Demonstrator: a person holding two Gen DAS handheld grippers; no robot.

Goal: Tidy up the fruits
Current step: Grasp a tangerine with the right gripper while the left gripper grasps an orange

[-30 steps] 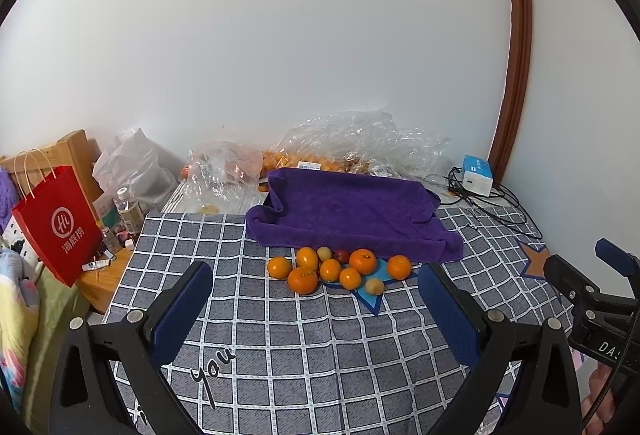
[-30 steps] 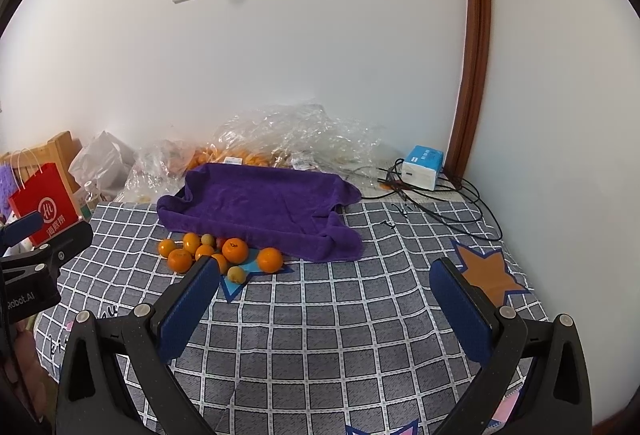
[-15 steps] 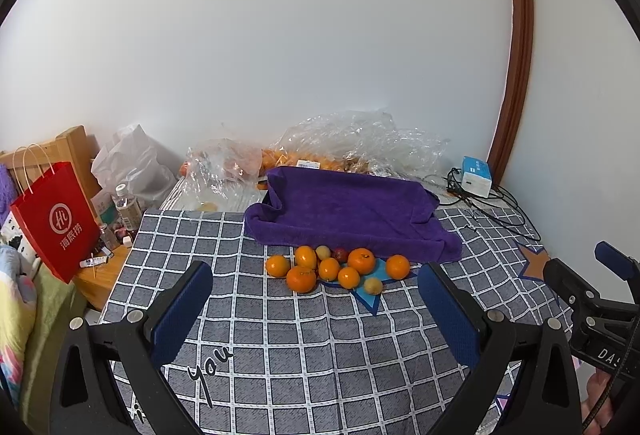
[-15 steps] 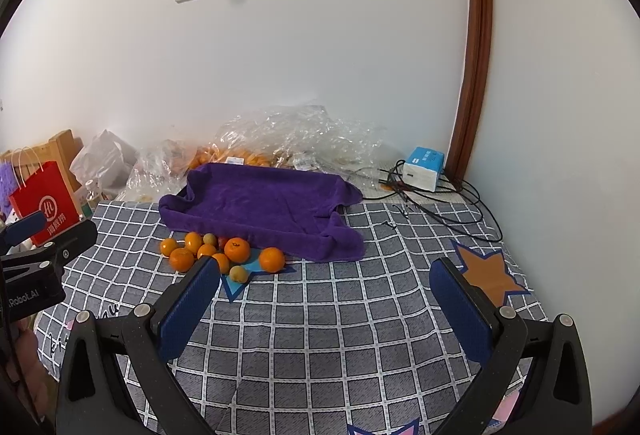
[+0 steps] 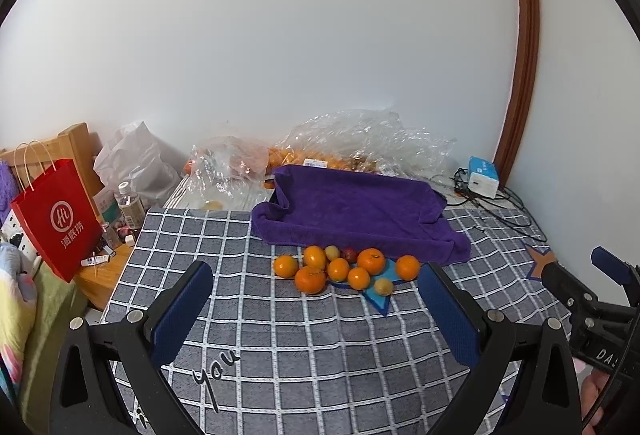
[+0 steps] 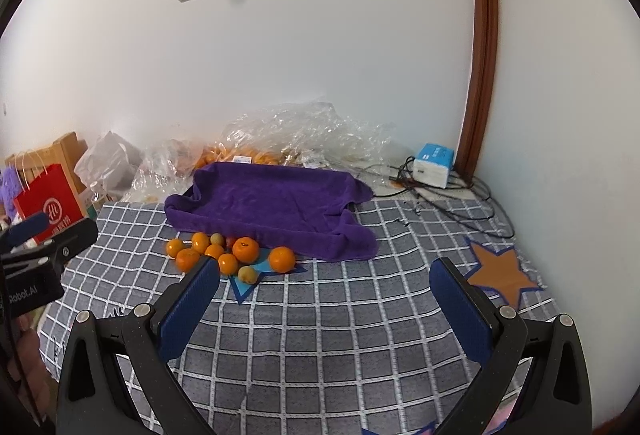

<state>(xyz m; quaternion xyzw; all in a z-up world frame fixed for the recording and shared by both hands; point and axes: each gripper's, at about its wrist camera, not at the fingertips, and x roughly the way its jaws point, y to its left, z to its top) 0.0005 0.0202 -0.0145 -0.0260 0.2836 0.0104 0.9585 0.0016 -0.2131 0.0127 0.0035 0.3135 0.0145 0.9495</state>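
Clustered oranges (image 5: 344, 269) touching purple towel's (image 5: 360, 211) front edge

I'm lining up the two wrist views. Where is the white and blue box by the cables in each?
Left wrist: white and blue box at far right, against the wall beside the brown door frame.
Right wrist: same box right of centre, beside the frame.
Shared landmark: purple towel, left of the box in both.
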